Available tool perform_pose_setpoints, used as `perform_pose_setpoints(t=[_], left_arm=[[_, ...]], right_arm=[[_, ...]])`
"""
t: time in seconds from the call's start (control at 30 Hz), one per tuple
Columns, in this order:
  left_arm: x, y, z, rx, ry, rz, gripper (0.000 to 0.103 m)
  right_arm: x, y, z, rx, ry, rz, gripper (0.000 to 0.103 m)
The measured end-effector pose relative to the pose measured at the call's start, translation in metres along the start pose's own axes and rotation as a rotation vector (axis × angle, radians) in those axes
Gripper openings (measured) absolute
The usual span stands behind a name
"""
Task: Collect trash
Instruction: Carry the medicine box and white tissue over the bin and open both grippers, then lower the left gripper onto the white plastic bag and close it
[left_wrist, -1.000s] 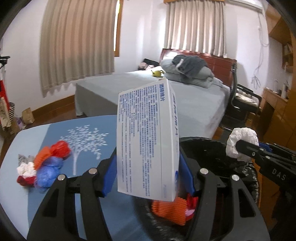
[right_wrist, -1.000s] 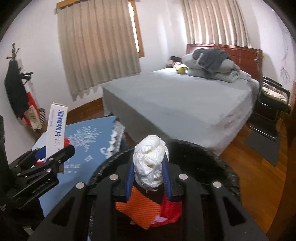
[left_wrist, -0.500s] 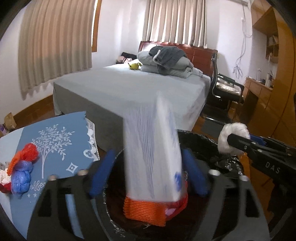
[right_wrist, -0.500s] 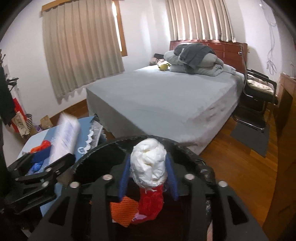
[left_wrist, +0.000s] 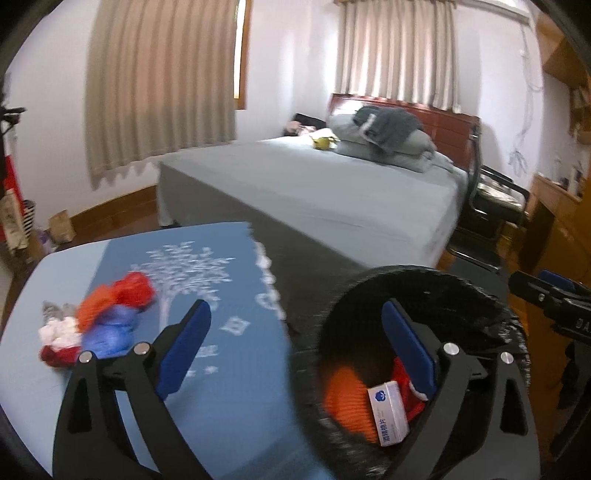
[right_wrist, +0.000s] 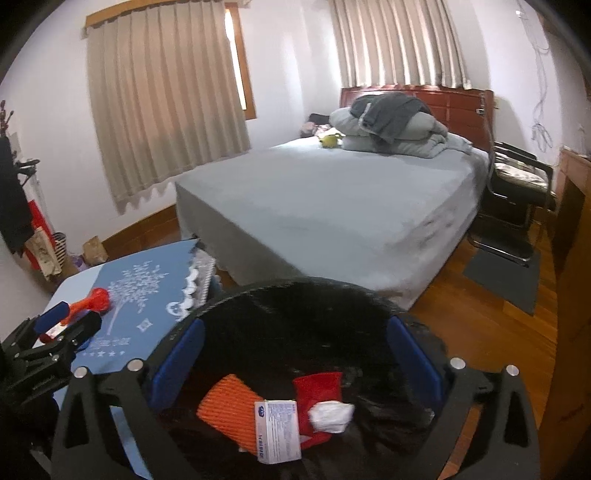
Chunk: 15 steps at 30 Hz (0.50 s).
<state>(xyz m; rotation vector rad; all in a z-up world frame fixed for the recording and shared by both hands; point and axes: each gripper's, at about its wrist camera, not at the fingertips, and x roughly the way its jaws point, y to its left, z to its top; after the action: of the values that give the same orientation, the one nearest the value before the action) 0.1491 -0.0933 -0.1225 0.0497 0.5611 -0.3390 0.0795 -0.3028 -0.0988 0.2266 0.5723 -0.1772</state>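
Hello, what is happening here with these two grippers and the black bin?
A person is collecting trash with two handheld grippers. The left gripper and right gripper have just been opening, with nothing between their jaws. The white printed cardboard box and crumpled white tissue ball now lie in the black round bin. A pile of red, orange, blue and white bags waits on the blue tablecloth.

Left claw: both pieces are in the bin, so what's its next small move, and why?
Probably swing the left claw, open and empty, toward the pile of crumpled bags on the blue table. The white box and white wad already lie in the black bin.
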Motion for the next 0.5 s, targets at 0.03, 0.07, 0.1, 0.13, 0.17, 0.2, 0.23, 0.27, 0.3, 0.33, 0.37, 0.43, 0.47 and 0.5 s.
perform_pose_setpoints(t=[0.03, 0.07, 0.1, 0.13, 0.17, 0.2, 0.23, 0.27, 0.3, 0.33, 0.37, 0.43, 0.47, 0.5], left_arm=[[-0.004, 0.009, 0.0, -0.007, -0.005, 0.023, 0.092], [-0.007, 0.015, -0.001, -0.011, -0.007, 0.039, 0.092], [-0.01, 0.02, -0.001, -0.015, -0.01, 0.055, 0.092], [-0.013, 0.028, -0.002, -0.021, -0.013, 0.074, 0.093], [-0.016, 0.037, -0.003, -0.026, -0.014, 0.094, 0.093], [-0.019, 0.044, -0.004, -0.031, -0.015, 0.11, 0.093], [-0.021, 0.054, -0.006, -0.038, -0.015, 0.134, 0.093], [-0.024, 0.061, -0.006, -0.043, -0.014, 0.149, 0.093], [-0.025, 0.069, -0.008, -0.049, -0.012, 0.165, 0.093], [-0.027, 0.08, -0.01, -0.058, -0.009, 0.188, 0.093], [-0.029, 0.085, -0.011, -0.063, -0.007, 0.202, 0.093], [-0.032, 0.102, -0.015, -0.076, -0.002, 0.239, 0.093], [-0.034, 0.108, -0.017, -0.082, -0.001, 0.251, 0.093], [-0.036, 0.117, -0.018, -0.091, 0.0, 0.268, 0.093]], right_arm=[[0.002, 0.006, 0.0, -0.003, 0.002, 0.012, 0.097], [0.003, 0.01, 0.0, -0.005, 0.003, 0.023, 0.097], [0.006, 0.017, 0.0, -0.01, 0.006, 0.039, 0.097], [0.009, 0.027, 0.0, -0.02, 0.009, 0.055, 0.097], [0.012, 0.034, 0.001, -0.028, 0.013, 0.069, 0.097], [0.014, 0.04, 0.001, -0.036, 0.015, 0.082, 0.097], [0.017, 0.051, 0.001, -0.048, 0.017, 0.098, 0.097], [0.019, 0.058, 0.0, -0.056, 0.017, 0.107, 0.097], [0.022, 0.068, 0.0, -0.068, 0.019, 0.122, 0.097], [0.026, 0.078, 0.0, -0.078, 0.021, 0.137, 0.097], [0.027, 0.085, -0.001, -0.085, 0.023, 0.146, 0.097], [0.034, 0.104, -0.001, -0.106, 0.026, 0.173, 0.097], [0.037, 0.11, -0.002, -0.112, 0.029, 0.181, 0.097], [0.041, 0.12, -0.002, -0.12, 0.032, 0.193, 0.097]])
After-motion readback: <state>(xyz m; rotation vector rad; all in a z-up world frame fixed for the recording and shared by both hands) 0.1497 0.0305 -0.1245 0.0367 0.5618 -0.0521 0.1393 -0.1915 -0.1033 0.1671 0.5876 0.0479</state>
